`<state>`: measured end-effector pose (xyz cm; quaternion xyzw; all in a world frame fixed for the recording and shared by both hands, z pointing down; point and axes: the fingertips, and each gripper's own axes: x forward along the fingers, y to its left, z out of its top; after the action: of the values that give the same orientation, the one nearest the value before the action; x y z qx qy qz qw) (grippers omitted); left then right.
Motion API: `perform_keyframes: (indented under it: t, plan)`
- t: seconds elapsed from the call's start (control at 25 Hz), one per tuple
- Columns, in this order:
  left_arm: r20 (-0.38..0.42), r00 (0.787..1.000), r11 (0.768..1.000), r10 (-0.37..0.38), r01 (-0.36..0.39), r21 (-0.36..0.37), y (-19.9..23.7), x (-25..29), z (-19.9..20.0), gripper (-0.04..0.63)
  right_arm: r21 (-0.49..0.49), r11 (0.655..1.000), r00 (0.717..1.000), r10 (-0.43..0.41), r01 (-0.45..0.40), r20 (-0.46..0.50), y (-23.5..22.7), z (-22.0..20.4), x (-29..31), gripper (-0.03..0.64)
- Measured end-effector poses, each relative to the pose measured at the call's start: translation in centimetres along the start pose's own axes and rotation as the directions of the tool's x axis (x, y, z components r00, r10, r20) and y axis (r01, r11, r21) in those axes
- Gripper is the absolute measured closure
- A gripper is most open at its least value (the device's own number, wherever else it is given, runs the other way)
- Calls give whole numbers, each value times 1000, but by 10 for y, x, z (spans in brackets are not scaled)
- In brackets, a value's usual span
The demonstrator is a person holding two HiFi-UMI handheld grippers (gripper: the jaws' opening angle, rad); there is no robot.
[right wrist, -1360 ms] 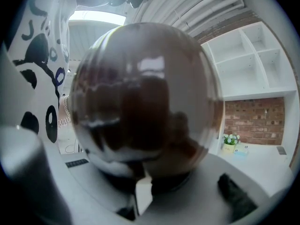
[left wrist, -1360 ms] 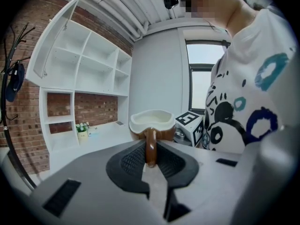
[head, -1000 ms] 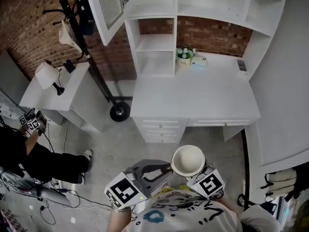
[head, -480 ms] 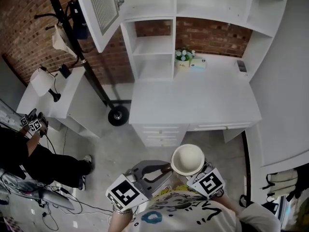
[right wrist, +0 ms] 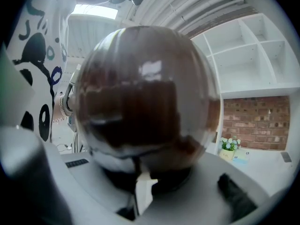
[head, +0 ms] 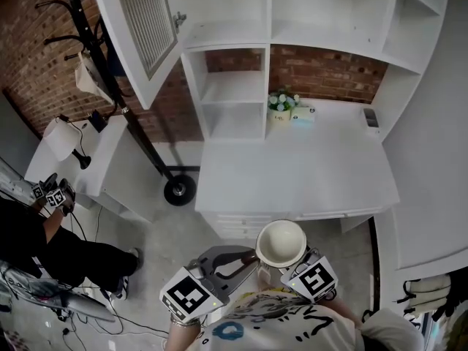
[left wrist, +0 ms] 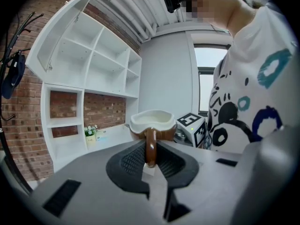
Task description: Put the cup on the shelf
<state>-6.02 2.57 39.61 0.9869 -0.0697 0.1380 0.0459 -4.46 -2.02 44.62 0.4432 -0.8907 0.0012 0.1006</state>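
My left gripper (left wrist: 150, 165) has its fingers clamped on the handle of the brown ceramic cup with a cream inside (head: 281, 242). My right gripper (right wrist: 140, 182) props its round side, fingers closed together. The white desk (head: 292, 174) and white shelf (head: 234, 86) have drawn nearer, but the cup is not yet over them.

A white bench (head: 292, 168) stood against a brick wall (head: 322, 70), with drawers (head: 238, 225) below its front edge. At its back sat a small flower pot (head: 279, 108), a pale box (head: 303, 113) just beside it, and a flat grey item (head: 371, 117) well apart. A black coat stand (head: 179, 191) rose beside a smaller bench (head: 91, 163) that carried a white lamp (head: 60, 134). A person in dark clothes (head: 44, 243) sat at the left edge.
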Motion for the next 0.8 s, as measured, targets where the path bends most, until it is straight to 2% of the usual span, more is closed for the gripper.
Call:
perform_keyframes:
  t: [0.8]
  plan:
    - [15,997,997,73,-73,0,104,67,34,538,-23,998,998,55,-54,28,-115,8,60,589]
